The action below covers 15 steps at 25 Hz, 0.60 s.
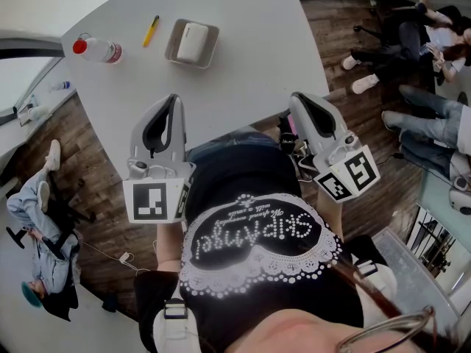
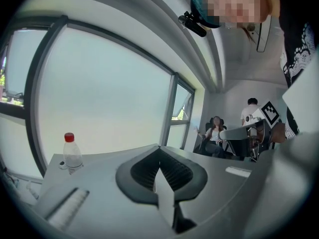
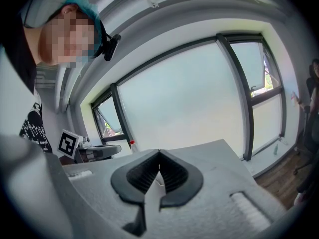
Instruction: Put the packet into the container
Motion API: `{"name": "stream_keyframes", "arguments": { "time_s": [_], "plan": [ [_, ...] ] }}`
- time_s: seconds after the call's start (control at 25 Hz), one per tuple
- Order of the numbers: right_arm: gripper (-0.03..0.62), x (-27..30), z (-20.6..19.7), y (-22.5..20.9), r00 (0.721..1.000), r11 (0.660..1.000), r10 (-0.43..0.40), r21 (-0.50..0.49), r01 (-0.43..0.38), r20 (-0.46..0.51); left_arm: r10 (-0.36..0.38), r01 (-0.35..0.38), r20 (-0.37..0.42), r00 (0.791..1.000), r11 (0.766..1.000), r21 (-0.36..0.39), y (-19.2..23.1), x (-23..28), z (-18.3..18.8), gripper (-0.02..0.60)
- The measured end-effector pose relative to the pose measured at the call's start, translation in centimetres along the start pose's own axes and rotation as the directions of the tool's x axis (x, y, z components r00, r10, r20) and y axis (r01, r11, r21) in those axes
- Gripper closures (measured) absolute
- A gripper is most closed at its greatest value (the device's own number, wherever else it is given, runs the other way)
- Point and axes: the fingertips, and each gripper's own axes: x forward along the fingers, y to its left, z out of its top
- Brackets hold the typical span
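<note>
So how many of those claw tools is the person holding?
2: the left gripper at the head view's left and the right gripper at its right. Both are shut, empty and pointing toward the table.

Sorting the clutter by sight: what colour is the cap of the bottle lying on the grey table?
Red. The bottle cap shows best in the head view.

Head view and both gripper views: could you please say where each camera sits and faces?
Head view: on the person's head, facing steeply down; table, black shirt, left hand-held gripper, right hand-held gripper.
Left gripper view: on that hand-held gripper, facing windows across the table; shut jaws show.
Right gripper view: likewise; shut jaws, shirt edge.
Shared: the bottle, in head and left gripper views.
</note>
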Motion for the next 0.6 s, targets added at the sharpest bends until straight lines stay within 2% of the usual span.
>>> {"name": "stream_keyframes", "arguments": {
  "time_s": [0.6],
  "plan": [
    [0.592, -0.30, 0.28, -0.03, 1.000, 0.999, -0.009, -0.037, 0.010, 0.016, 0.010, -0.010, -0.001, 1.000, 1.000, -0.005, 0.14, -0.16, -0.15, 0.577]
  ]
}}
